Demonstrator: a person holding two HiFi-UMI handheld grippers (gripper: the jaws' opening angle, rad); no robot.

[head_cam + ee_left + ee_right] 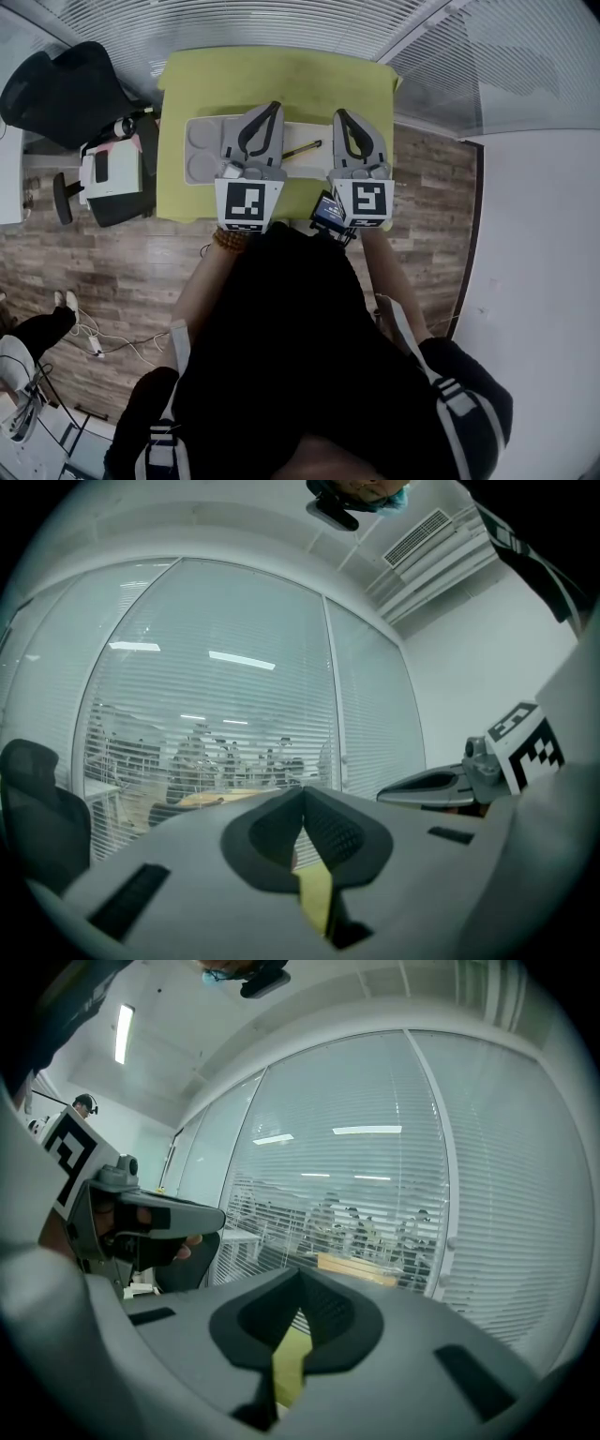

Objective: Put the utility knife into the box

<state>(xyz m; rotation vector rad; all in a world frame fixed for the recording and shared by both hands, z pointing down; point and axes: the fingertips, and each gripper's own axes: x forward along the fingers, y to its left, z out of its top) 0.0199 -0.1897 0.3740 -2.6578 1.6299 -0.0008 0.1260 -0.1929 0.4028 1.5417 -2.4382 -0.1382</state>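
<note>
The utility knife point(302, 150), slim, yellow and black, lies on the yellow-green table point(281, 80) between my two grippers. Left of it sits the pale box point(200, 150) with round hollows, partly hidden under my left gripper point(275, 106). That gripper hangs over the box's right part, its jaws shut with nothing between them; its tips point(302, 795) meet. My right gripper point(338, 113) is just right of the knife, also shut and empty, its tips point(299, 1276) together. Each gripper view shows the other gripper beside it: the right gripper point(441, 782) and the left gripper point(150, 1218).
A black office chair point(66, 89) and a white unit point(108, 173) stand left of the table. Cables point(94, 342) lie on the wooden floor. Glass walls with blinds point(216, 714) stand beyond the table's far edge. A small screen point(328, 211) is fixed by the right gripper.
</note>
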